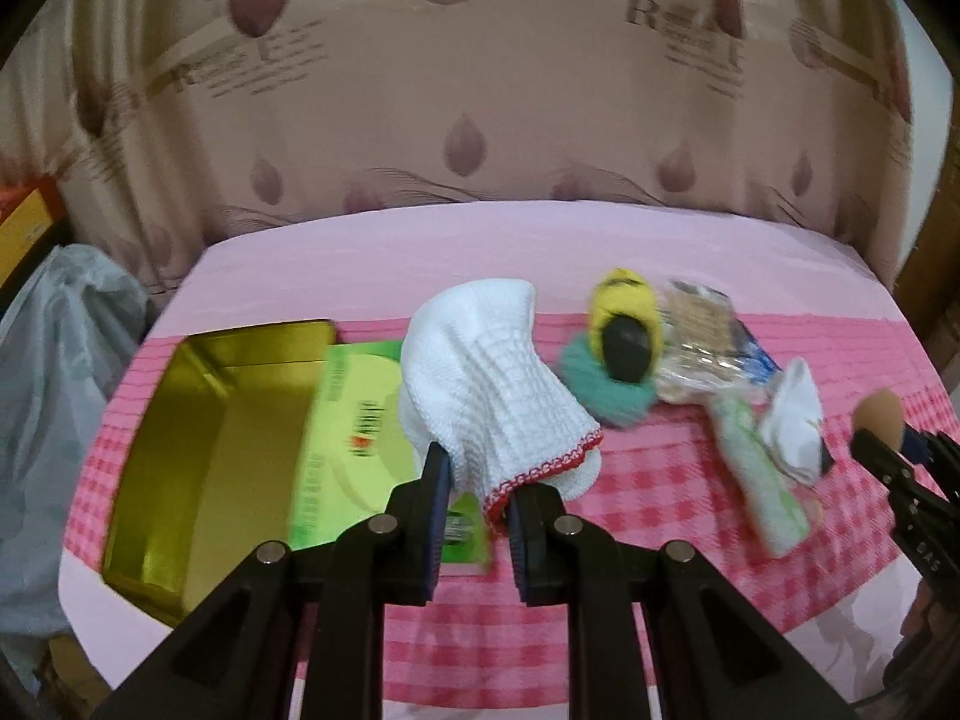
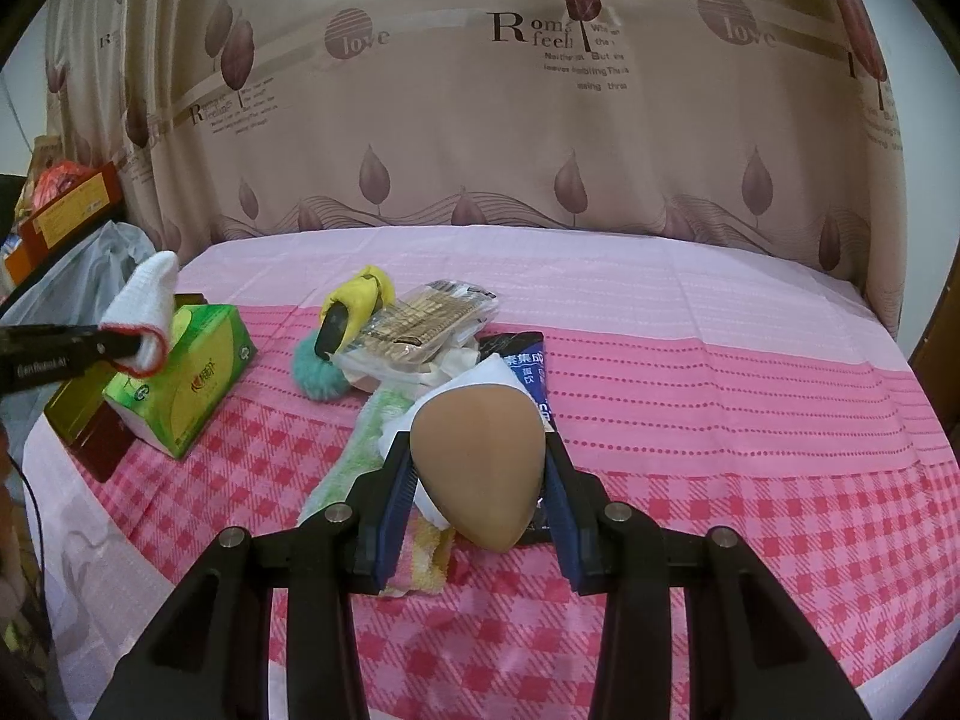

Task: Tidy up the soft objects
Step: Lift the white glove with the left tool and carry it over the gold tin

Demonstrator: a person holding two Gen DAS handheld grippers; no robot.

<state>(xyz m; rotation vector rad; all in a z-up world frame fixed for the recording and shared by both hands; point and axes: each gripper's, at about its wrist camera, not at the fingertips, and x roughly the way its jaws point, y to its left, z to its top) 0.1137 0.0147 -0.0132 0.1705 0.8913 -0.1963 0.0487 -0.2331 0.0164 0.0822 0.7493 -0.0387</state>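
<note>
My left gripper (image 1: pixel 477 474) is shut on the red-trimmed cuff of a white knit glove (image 1: pixel 498 384) and holds it up above the green tissue box (image 1: pixel 360 420); the glove also shows in the right wrist view (image 2: pixel 147 312). My right gripper (image 2: pixel 480 468) is shut on a tan egg-shaped makeup sponge (image 2: pixel 480 468), seen at the right edge of the left wrist view (image 1: pixel 879 417). A gold tin (image 1: pixel 222 420) lies open at the left. A yellow and black plush toy (image 1: pixel 624 324) rests on a teal fluffy scrunchie (image 1: pixel 600 390).
A clear packet of hair pins (image 2: pixel 420 330), a white sock (image 1: pixel 792 414), a green and white towel (image 1: pixel 762 480) and a dark blue packet (image 2: pixel 528 372) lie in a heap mid-table. A grey plastic bag (image 1: pixel 54 390) hangs left of the table. A patterned curtain stands behind.
</note>
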